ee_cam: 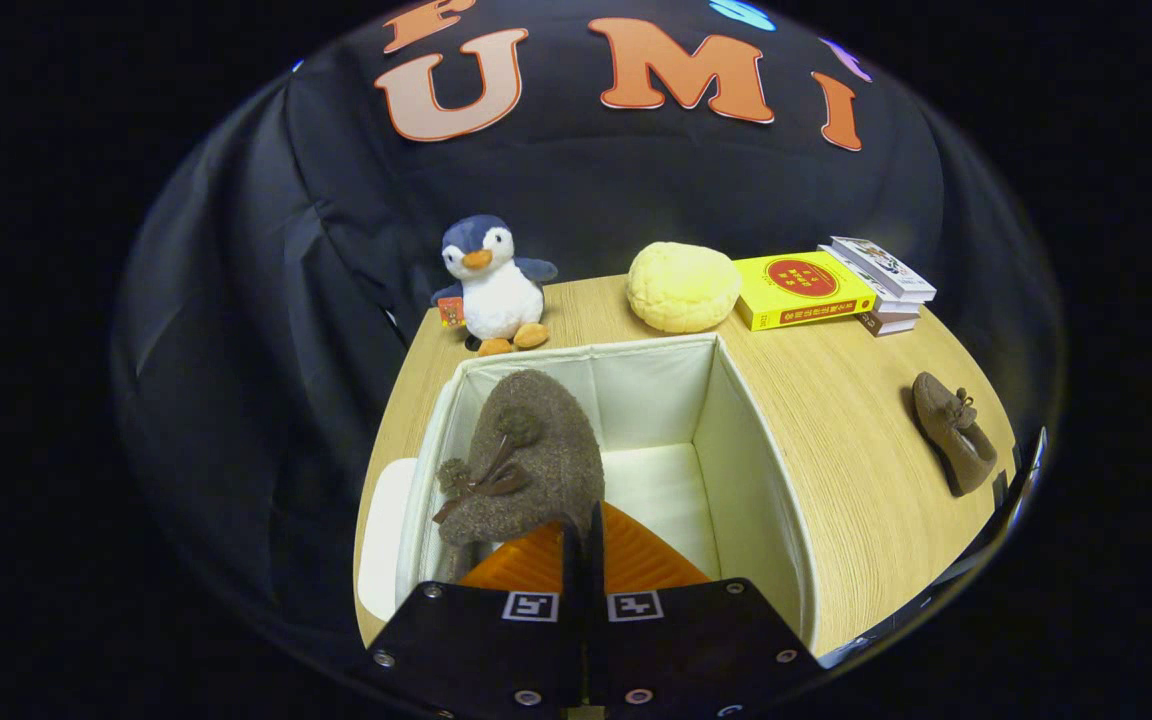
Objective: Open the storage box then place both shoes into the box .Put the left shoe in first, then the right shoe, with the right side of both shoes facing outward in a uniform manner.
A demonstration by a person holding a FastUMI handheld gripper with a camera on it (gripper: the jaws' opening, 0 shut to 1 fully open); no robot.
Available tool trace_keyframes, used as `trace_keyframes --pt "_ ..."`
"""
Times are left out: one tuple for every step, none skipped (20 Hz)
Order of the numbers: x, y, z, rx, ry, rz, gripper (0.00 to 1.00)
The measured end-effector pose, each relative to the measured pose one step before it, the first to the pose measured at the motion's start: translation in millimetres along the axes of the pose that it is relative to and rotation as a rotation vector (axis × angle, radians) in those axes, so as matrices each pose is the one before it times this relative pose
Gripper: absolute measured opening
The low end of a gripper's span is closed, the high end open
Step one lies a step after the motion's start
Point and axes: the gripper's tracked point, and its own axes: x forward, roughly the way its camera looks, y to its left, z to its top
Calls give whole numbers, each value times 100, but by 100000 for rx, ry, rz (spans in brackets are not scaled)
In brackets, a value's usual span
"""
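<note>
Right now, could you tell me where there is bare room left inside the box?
The box floor is bare beside the held shoe, toward its right wall. The gripper, shut on that shoe, crowds the left wall.

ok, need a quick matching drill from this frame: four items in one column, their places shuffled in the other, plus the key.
Items:
1. fuzzy shoe
2. second shoe
3. plush penguin
4. yellow book

Places:
A. lying on the table to the right of the storage box
B. held in the shut claw, over the open box's inside
C. beyond the box, beside the yellow round cushion, leaning on a stack of books
D. standing just past the box's far left corner

Pairs: 1-B, 2-A, 3-D, 4-C
</note>
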Motion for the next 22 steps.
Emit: trace_keyframes --pt "148 376 -387 -202 1436 846 7" --pt "-412 356 -307 33 1464 1682 16" --pt "-101 359 118 186 -689 1277 22" --pt "-475 -117 532 -227 -1382 176 36" --pt "-308 -346 563 -762 -1734 -275 49" --pt "-447 -571 576 -925 -1659 -410 64" --pt "-330 -550 418 -406 -1498 -106 80" --pt "-385 -677 542 192 -1404 135 95" --pt "-471 -780 603 656 -1496 280 98" --pt "-403 -932 599 752 -1440 63 98" --pt "-517 -1257 643 676 -1586 -344 98" --pt "-502 -1546 615 496 -1670 -1196 98" --pt "-343 -1963 596 410 -1658 -1972 98" --pt "-261 -2075 558 450 -1577 -2509 98" --pt "-144 -2168 318 765 -1342 -2501 98" --pt "-80 -2428 268 899 -696 -2653 98" --pt "51 -2306 111 976 -130 -2885 98" --pt "34 -2483 169 921 -273 -2790 98" --pt "121 -2208 151 602 -393 -2391 98" --pt "144 -2104 236 361 -411 -2389 98" --pt "195 -2028 141 182 -174 -2149 98" --pt "267 -1876 157 114 -324 -1812 98"
